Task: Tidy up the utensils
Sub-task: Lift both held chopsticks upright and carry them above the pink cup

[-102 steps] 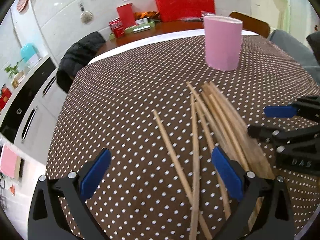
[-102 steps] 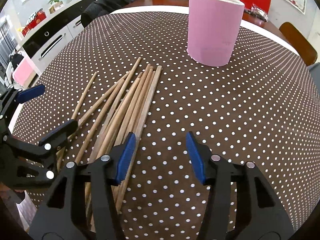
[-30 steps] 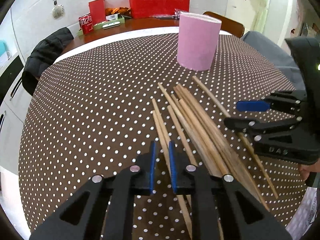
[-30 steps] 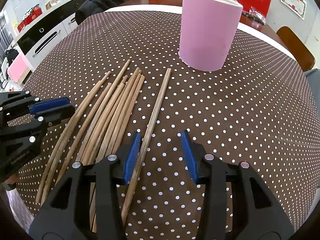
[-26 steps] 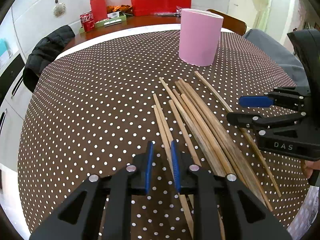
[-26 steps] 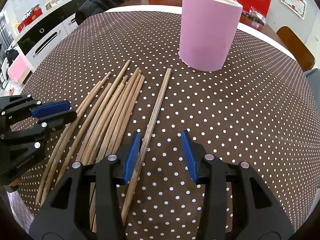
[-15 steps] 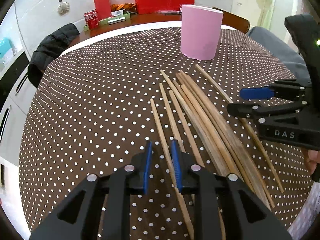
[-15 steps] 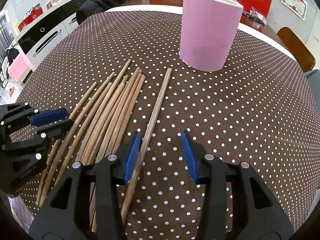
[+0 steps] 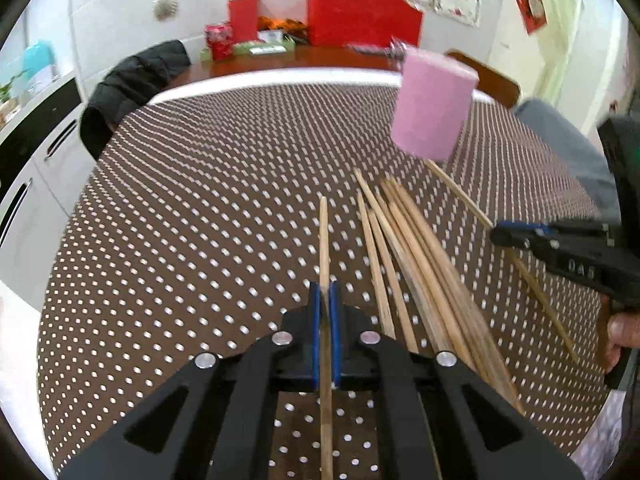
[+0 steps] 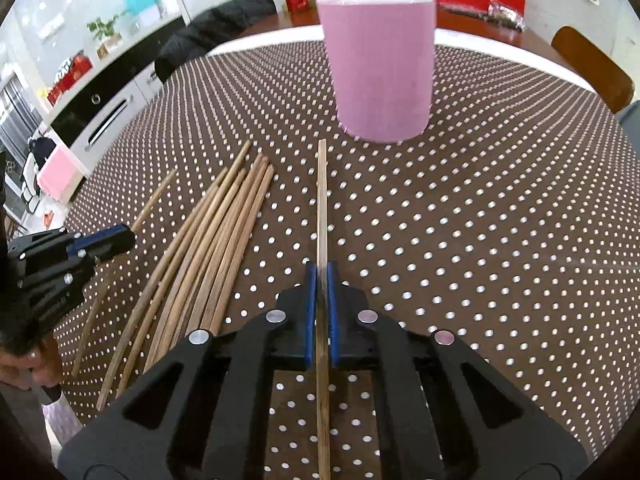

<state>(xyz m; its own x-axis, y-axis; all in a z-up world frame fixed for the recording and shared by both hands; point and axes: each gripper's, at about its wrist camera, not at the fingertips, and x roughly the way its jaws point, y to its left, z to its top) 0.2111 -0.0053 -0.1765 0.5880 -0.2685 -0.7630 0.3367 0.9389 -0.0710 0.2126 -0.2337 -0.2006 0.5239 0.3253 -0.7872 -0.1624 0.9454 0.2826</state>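
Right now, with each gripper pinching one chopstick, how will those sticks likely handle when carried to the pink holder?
Each chopstick juts straight, unsagging, from the right gripper, so probably stiff and light. Pinched at one spot, it may pivot. The tall pink holder could tip if nudged.

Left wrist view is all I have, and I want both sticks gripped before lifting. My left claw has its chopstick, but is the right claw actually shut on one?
Observer: Yes. In the right wrist view, the right claw is shut on one thin wooden chopstick, pinched between its blue pads.
Operator: Where does that stick point?
Observer: Straight ahead at the tall pink cylindrical holder. Its tip stops just short of the holder's base.
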